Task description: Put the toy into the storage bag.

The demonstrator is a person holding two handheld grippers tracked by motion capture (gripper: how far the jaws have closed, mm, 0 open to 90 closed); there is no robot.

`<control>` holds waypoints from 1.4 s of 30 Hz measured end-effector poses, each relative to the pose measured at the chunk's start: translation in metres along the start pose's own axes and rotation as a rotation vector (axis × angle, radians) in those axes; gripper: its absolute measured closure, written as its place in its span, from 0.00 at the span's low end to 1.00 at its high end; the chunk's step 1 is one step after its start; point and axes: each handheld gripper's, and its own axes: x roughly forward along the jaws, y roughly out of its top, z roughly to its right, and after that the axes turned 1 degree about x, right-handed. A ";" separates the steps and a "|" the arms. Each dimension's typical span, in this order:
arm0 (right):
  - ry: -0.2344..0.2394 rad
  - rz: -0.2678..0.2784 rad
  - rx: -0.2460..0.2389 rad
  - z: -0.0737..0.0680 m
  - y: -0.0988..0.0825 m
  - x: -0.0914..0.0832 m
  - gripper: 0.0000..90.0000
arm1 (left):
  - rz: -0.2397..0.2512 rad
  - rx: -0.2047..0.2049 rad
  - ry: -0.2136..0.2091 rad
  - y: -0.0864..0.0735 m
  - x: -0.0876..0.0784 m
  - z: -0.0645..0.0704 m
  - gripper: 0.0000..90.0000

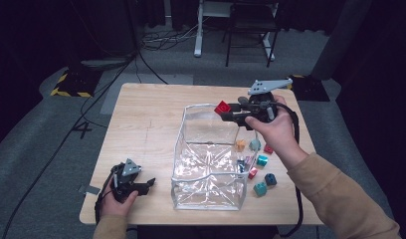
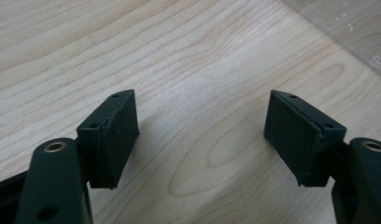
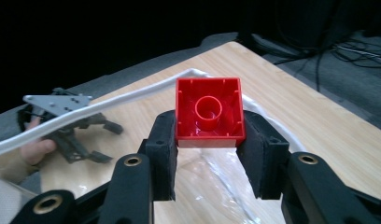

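Observation:
My right gripper [image 1: 225,110] is shut on a red brick [image 1: 222,107], held over the far right rim of the clear plastic bag [image 1: 211,164]. In the right gripper view the red brick [image 3: 208,111] shows its hollow underside, pinched between the two black pads [image 3: 163,149], with the bag's white rim [image 3: 109,100] below. My left gripper [image 1: 147,183] rests near the table's front left, open, just left of the bag. In the left gripper view its jaws stand wide apart over bare wood [image 2: 198,116], with nothing between them.
Several small bricks, teal, red, orange and dark blue [image 1: 258,167], lie on the wooden table [image 1: 141,119] right of the bag, under my right forearm. A bag corner shows in the left gripper view [image 2: 356,28]. Cables and a chair stand on the floor beyond.

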 end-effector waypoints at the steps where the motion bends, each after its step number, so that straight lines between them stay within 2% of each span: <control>1: 0.000 0.000 0.000 0.000 0.000 0.000 0.65 | 0.000 0.000 0.000 0.000 0.000 0.000 0.29; 6: 0.040 -0.020 -0.008 -0.013 0.002 0.015 0.65 | 0.000 0.000 0.000 0.000 0.000 0.000 0.29; 9: 0.049 -0.031 -0.010 -0.016 0.003 0.020 0.65 | 0.000 0.000 0.000 0.000 0.000 0.000 0.29; 13: 0.071 -0.079 -0.020 -0.025 0.002 0.034 0.65 | 0.000 -0.001 -0.002 0.000 0.000 0.000 0.29; 18: 0.091 -0.102 -0.007 -0.031 0.001 0.042 0.65 | 0.000 -0.001 -0.002 0.000 0.000 0.000 0.29; 23: 0.113 -0.141 0.008 -0.037 -0.004 0.057 0.65 | 0.000 -0.001 -0.002 0.000 0.000 0.000 0.29; 34: 0.114 -0.303 0.057 -0.039 -0.014 0.080 0.65 | 0.001 0.000 -0.005 0.000 0.001 0.000 0.29; 42: 0.101 -0.417 0.058 -0.041 -0.022 0.092 0.65 | 0.001 0.000 -0.005 0.000 0.001 0.000 0.29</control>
